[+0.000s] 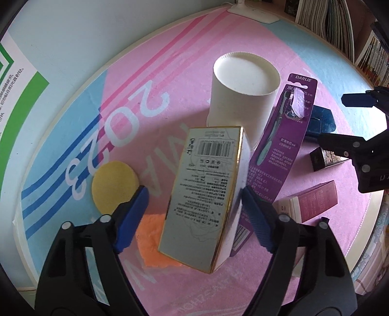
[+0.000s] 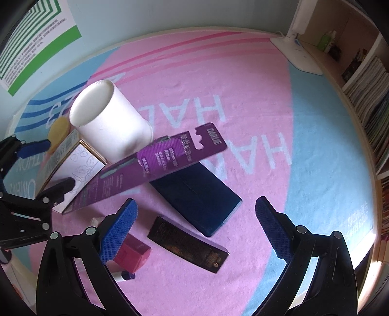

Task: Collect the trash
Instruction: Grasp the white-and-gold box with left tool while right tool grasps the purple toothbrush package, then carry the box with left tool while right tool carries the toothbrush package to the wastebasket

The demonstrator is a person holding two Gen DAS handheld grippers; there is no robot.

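My left tongs [image 1: 194, 194] straddle the gold-edged box [image 1: 206, 194], gaping; only my right view shows my right tongs [image 2: 194, 214] wide, empty.

A pink and pale-blue mat [image 2: 243, 80] covers the worktop; ahead of the fingers, a pale wall [image 2: 170, 14] with a green-striped poster [image 2: 36, 41]; bookshelves [image 2: 369, 97] stand right.

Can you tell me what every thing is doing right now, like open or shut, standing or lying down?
Left gripper: open around the gold-edged box.
Gold-edged box: shut, tilted.
White cup: upright, empty.
Toothbrush pack: sealed, leaning on the cup.
Right gripper: open, holding nothing.
Black box: lying flat.
Dark blue case: shut, lying flat.
Pink box: lying on its side.
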